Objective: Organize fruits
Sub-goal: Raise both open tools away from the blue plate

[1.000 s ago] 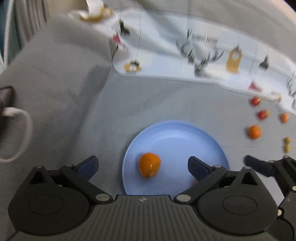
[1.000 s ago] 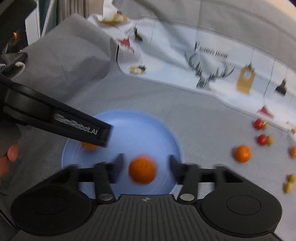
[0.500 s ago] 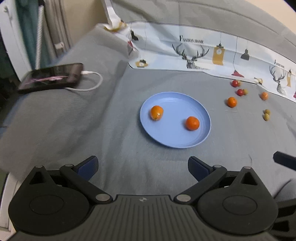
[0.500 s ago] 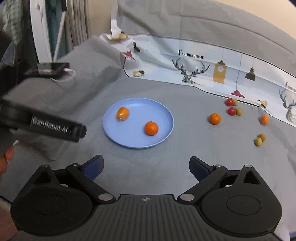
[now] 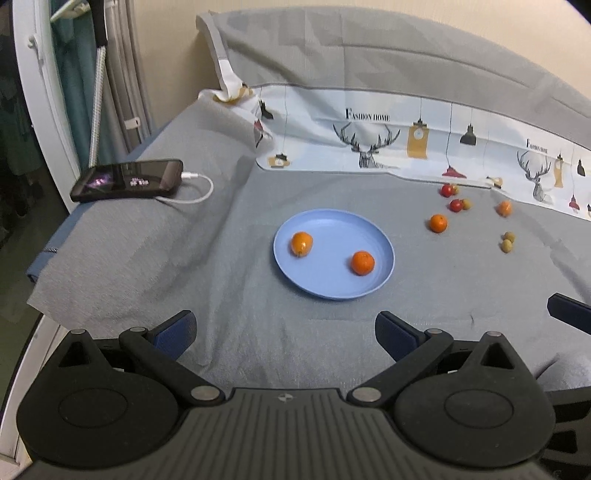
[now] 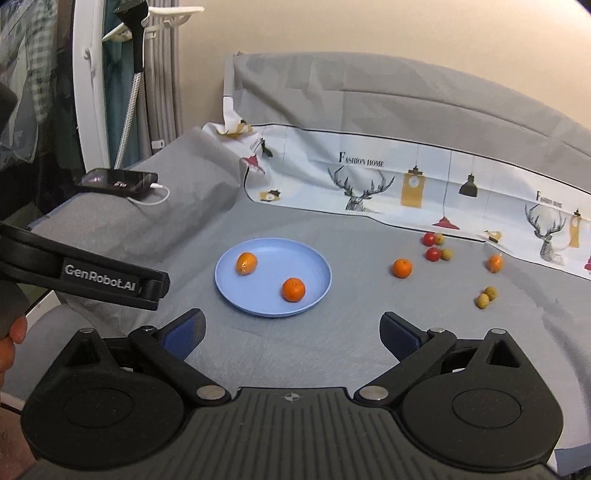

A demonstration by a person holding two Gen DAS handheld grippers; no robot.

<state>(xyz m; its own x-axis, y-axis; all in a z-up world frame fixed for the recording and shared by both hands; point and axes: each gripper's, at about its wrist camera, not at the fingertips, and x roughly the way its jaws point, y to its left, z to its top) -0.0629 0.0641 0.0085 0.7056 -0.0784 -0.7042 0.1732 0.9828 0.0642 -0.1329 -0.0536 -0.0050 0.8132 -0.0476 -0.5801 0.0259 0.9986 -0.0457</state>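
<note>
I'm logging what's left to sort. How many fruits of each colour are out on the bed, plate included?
Orange fruits: 4, two on the blue plate at and, two on the cloth at and
Red fruits: 2
Yellow-green fruits: 4
Total: 10

Work surface: a bed under a gray cover (image 5: 303, 343). Rear edge – a white printed cloth (image 5: 424, 144) with deer heads and hanging lamps, below a gray headboard (image 6: 406, 96). Beige wall (image 6: 369, 33) behind. Left side – gray curtains (image 5: 127, 74), white frame (image 6: 90, 92).
</note>
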